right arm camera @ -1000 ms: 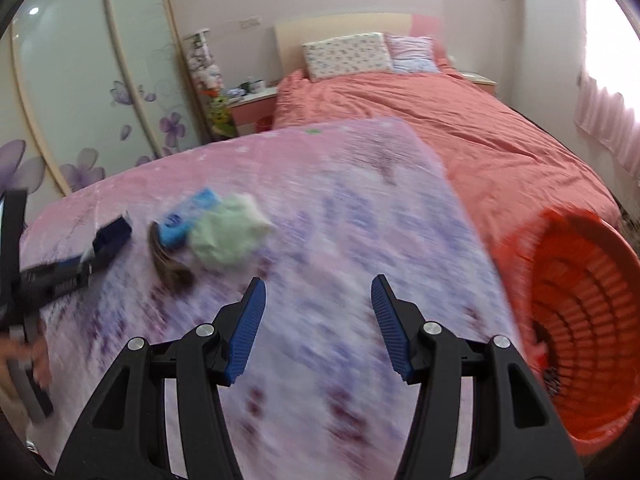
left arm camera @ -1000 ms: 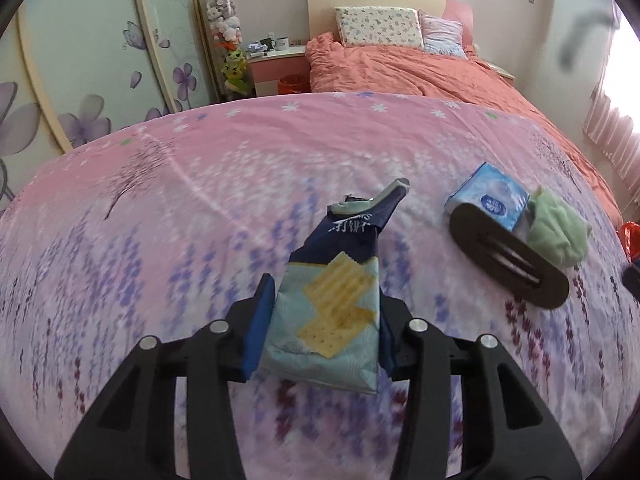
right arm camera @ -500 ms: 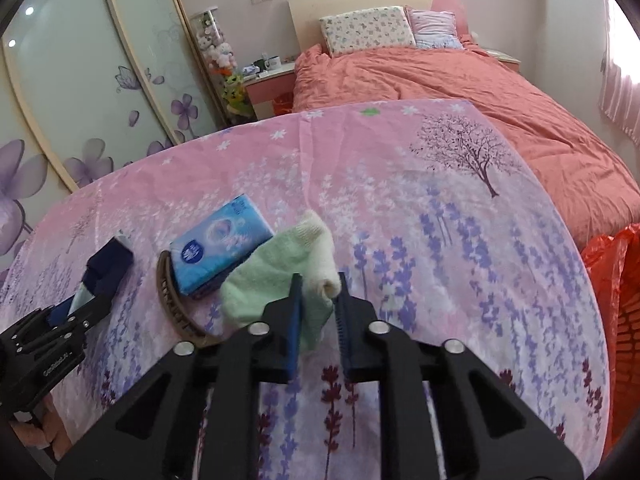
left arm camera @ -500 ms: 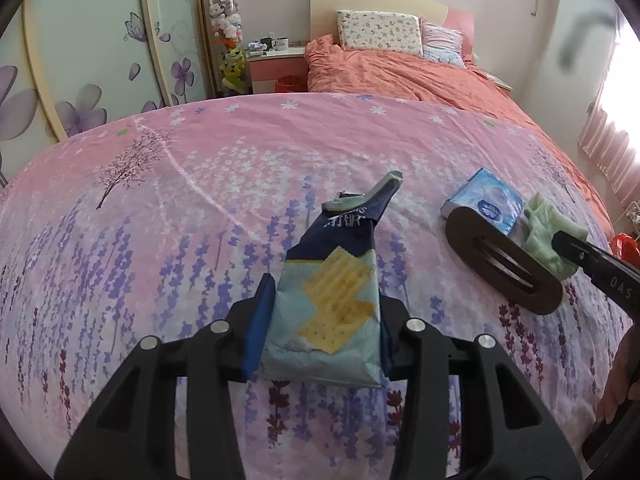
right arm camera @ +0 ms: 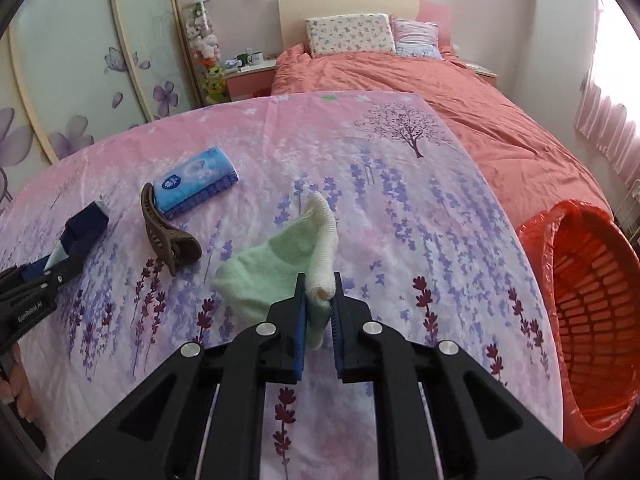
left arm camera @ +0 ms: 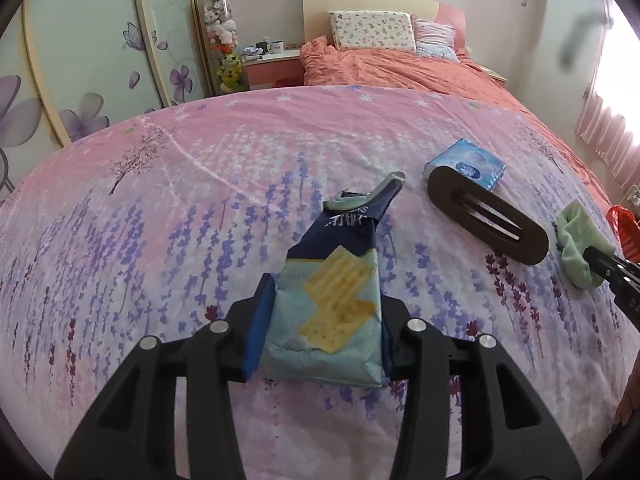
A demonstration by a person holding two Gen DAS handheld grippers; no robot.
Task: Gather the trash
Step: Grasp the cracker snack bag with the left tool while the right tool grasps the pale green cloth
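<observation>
Bedroom. Foreground is a surface under a pink cloth [right arm camera: 400, 208] w/ purple lavender + tree print; behind it a bed w/ coral duvet [right arm camera: 460, 100], floral pillow [right arm camera: 348, 34] and striped pillow [right arm camera: 416, 38] against a cream headboard. Pink nightstand [left arm camera: 272, 66] left of the bed w/ mugs on top, a tall clear tube of plush toys [left arm camera: 218, 28] beside it. Wardrobe doors [left arm camera: 100, 60] w/ purple flower decals along the left wall; pink curtain at the bright window, right.

Left tool [left arm camera: 325, 322]: closed on a cracker wrapper [left arm camera: 338, 292] (navy/pale blue, cracker pic), gripped at its lower sides, torn top pointing away over the cloth. Right tool [right arm camera: 320, 312]: nearly closed, pinching a green-and-cream sock [right arm camera: 292, 272]; most of the sock drapes left of the fingers, cream cuff sticking up between them.

On the cloth betw. the two tools: brown hair clip [right arm camera: 168, 236], and just behind it, touching or nearly so, a blue tissue pack [right arm camera: 196, 182]. Orange basket [right arm camera: 592, 312] lined w/ orange bag sits off the surface's right edge, tipped w/ its opening facing the right-wrist cam, beside the bed.
</observation>
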